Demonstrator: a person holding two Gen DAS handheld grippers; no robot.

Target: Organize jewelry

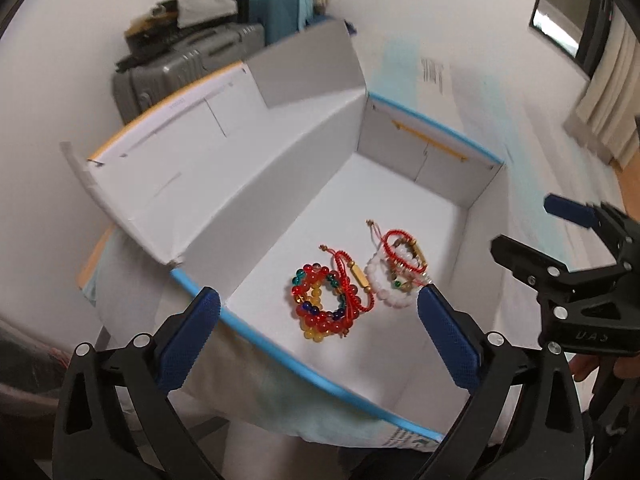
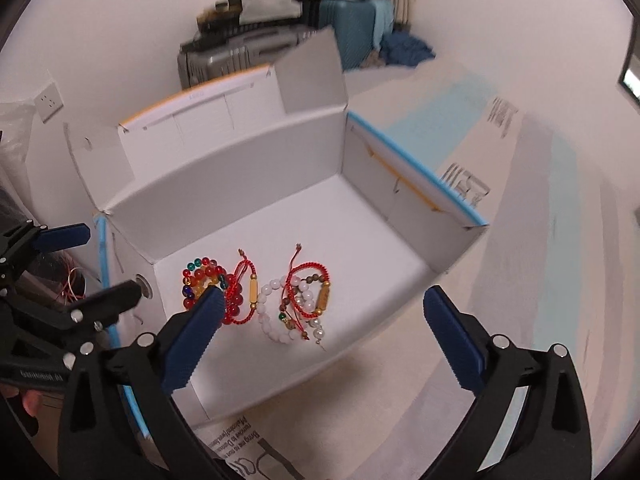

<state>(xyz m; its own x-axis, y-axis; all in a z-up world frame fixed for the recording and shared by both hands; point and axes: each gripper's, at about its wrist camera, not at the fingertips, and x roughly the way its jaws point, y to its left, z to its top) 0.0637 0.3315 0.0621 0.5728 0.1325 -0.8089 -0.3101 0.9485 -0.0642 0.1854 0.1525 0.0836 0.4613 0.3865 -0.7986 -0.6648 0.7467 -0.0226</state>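
An open white cardboard box with a light-blue rim (image 1: 280, 360) sits on a pale surface, its lid flaps folded up on the far side; the jewelry lies on the box's white floor, toward the near end, in two small heaps just beside each other. The left heap is a cluster of glossy round-bead bracelets in red, orange, yellow, blue and green (image 1: 318, 304), coiled into rings and stacked; a red braided cord bracelet with a long gold tube bead (image 1: 354, 280) lies against its right edge, its knotted tail ends pointing to the far side. The right heap holds a milky white bead bracelet (image 1: 380, 284) curled in a loop, overlapped by a second red cord bracelet with a gold tube bead (image 1: 404, 252) and by smaller brown and green beads that are too tangled to sort out; in the right wrist view a few pearl-like beads show at its near edge.

The left gripper (image 1: 320, 340) hangs over the near rim with its blue pads spread wide and nothing between them; the right gripper (image 2: 324, 336) likewise stands wide apart and empty above the near part of the box; neither touches the jewelry.

Grey and teal hard-shell suitcases (image 2: 280, 44) stand against the far wall.
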